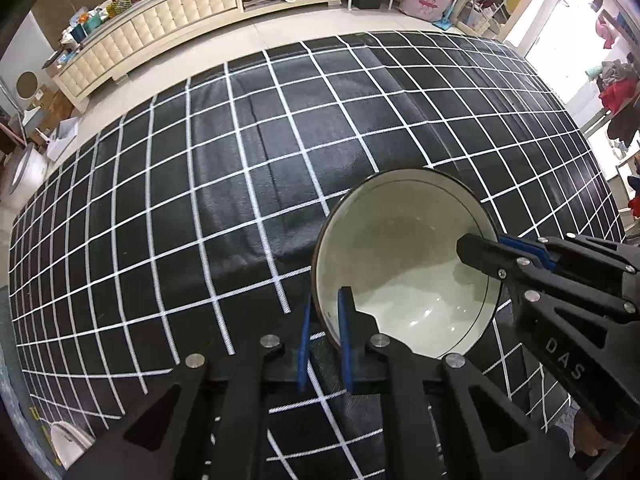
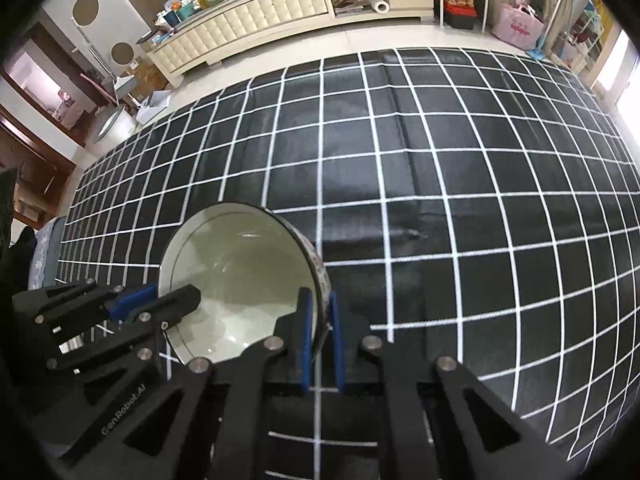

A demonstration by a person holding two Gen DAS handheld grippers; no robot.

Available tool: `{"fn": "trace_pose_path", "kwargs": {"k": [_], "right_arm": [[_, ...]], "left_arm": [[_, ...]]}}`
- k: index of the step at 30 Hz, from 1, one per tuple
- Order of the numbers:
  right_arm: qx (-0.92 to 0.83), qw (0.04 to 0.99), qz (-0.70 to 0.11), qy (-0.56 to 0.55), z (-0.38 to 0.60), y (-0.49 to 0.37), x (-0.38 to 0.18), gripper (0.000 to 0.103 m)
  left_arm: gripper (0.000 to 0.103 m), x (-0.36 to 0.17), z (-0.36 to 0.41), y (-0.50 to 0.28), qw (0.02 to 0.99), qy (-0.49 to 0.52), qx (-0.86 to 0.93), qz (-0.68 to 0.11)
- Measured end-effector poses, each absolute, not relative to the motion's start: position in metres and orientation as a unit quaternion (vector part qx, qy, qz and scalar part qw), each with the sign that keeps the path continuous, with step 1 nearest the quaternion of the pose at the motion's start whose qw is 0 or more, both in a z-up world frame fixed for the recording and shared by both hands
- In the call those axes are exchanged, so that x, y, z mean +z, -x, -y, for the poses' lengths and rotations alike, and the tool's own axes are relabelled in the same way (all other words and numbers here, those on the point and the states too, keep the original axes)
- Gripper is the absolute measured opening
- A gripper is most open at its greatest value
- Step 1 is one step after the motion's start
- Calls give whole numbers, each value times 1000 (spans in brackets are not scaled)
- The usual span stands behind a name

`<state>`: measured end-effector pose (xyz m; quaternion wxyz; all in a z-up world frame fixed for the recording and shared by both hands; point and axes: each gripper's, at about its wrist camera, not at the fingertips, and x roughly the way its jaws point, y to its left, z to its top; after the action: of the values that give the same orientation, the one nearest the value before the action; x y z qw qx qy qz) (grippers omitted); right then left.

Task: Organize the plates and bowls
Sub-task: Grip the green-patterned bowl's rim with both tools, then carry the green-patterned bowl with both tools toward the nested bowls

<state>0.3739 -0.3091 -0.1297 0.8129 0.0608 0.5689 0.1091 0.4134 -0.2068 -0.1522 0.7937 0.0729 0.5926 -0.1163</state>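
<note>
Left wrist view: left gripper (image 1: 326, 334) clamped on the near rim of the bowl (image 1: 404, 264), one pad inside, one outside. Right gripper (image 1: 486, 246) pinches the opposite rim. Bowl sits over the cloth (image 1: 200, 184), toward its near edge.

Right wrist view: right gripper (image 2: 318, 330) closed on the bowl (image 2: 240, 264) rim; left gripper (image 2: 160, 300) likewise.

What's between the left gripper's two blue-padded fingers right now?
The rim wall of the white ceramic bowl: the left gripper is shut on it, one pad inside, one outside, shown in the left wrist view. The right gripper clamps the opposite rim.
</note>
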Motion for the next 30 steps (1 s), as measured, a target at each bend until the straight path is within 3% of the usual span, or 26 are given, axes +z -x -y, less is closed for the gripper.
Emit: {"fn": "trace_pose_path", "kwargs": {"k": [17, 30], "right_arm": [[129, 831, -540, -43, 262, -320, -72, 12], [163, 824, -542, -21, 192, -278, -69, 12]], "left_arm": [[11, -80, 155, -344, 820, -64, -102, -559], [10, -62, 79, -273, 827, -61, -60, -556]]}}
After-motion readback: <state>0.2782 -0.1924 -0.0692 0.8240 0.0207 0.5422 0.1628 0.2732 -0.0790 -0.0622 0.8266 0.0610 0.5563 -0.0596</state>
